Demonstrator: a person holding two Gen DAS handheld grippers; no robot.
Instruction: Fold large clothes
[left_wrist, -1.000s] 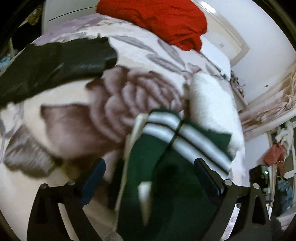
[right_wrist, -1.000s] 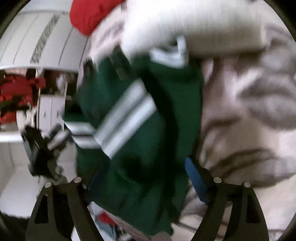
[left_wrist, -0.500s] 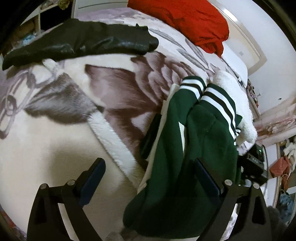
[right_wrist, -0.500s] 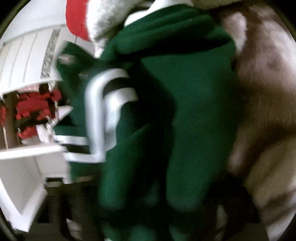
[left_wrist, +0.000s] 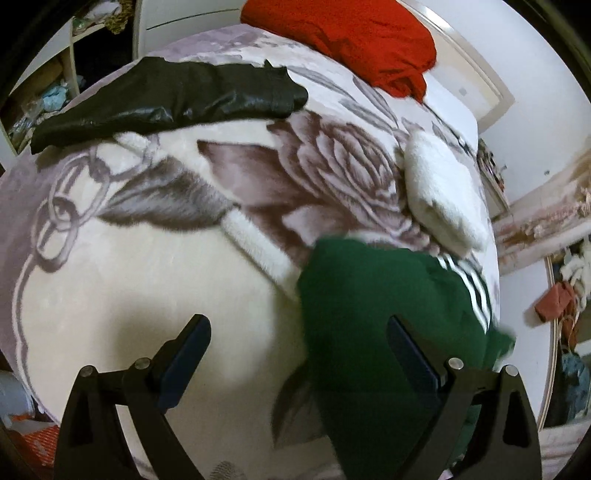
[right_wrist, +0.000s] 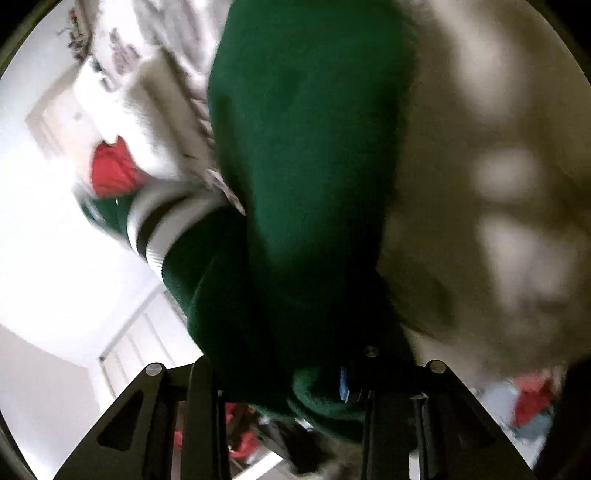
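Note:
A dark green garment with white and black stripes (left_wrist: 373, 314) lies bunched on the floral blanket (left_wrist: 147, 280) near the bed's right edge. My left gripper (left_wrist: 295, 354) is open just above the blanket, with the garment's left part between its fingers but not pinched. In the blurred right wrist view the same green garment (right_wrist: 303, 155) hangs in front of the camera, its striped cuff (right_wrist: 159, 229) at the left. My right gripper (right_wrist: 284, 373) has green cloth bunched between its fingers; whether they clamp it is not clear.
A black shiny garment (left_wrist: 173, 99) lies across the far left of the bed. A red garment (left_wrist: 351, 40) sits by the headboard. A white fluffy fold (left_wrist: 439, 195) lies at the right edge. Shelves stand at the left.
The green garment has been pulled toward the bed's right edge and bunched up. The left gripper has drawn back, still open. The right view has swung and the cloth now fills it.

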